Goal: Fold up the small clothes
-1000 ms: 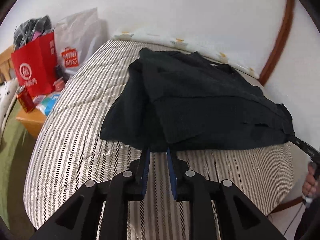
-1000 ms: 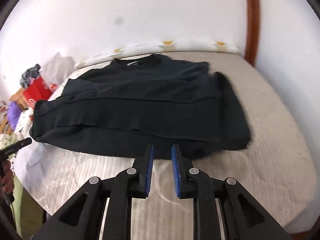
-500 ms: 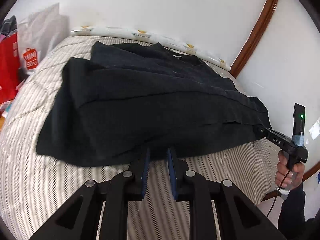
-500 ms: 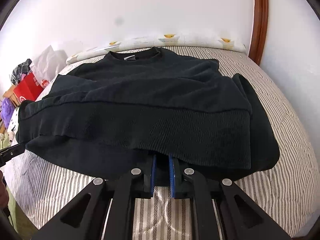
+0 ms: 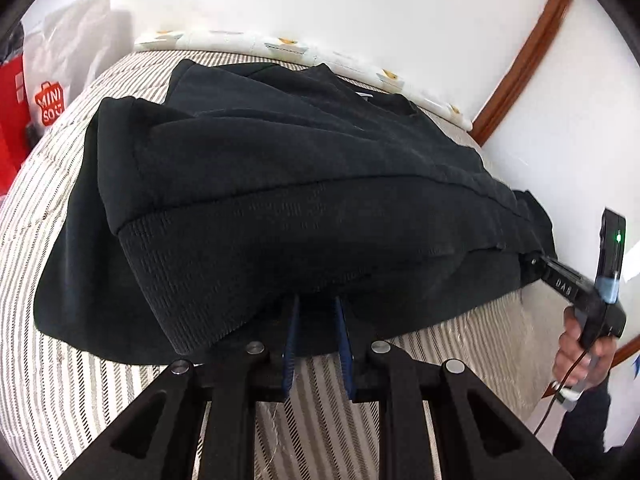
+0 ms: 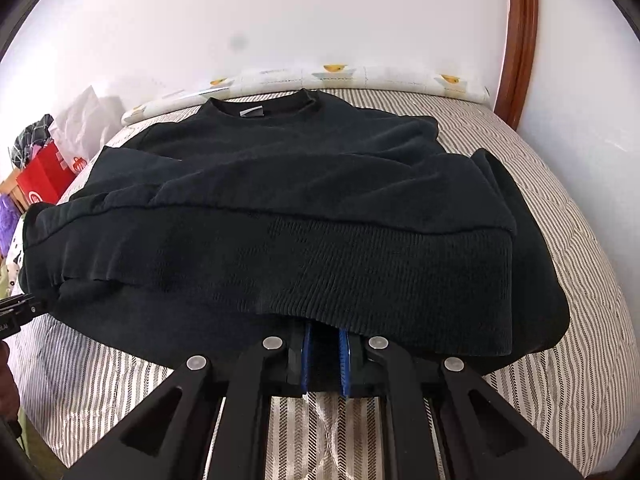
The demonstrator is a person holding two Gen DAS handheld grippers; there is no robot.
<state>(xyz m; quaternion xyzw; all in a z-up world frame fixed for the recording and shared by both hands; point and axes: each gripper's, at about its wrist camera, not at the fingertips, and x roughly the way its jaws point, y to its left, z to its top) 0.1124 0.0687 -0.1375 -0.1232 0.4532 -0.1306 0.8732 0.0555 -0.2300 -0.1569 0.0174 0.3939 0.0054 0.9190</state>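
A black sweatshirt lies on the striped bed, collar toward the wall. Its ribbed hem faces me. My right gripper is shut on the hem near its right end, with dark cloth pinched between the blue pads. In the left wrist view it reaches in from the right, its tips buried in the cloth. My left gripper stands with a narrow gap between its pads. The hem lies over its tips and dark fabric shows in the gap.
A red bag and a white shopping bag stand beside the bed's left edge. A patterned bolster runs along the white wall, with brown wooden trim at the right. A person's hand holds the right gripper's handle.
Both grippers came in closer to the hem. The right jaws narrowed and closed on the cloth. The left view swung right, and the hem now covers the left tips.
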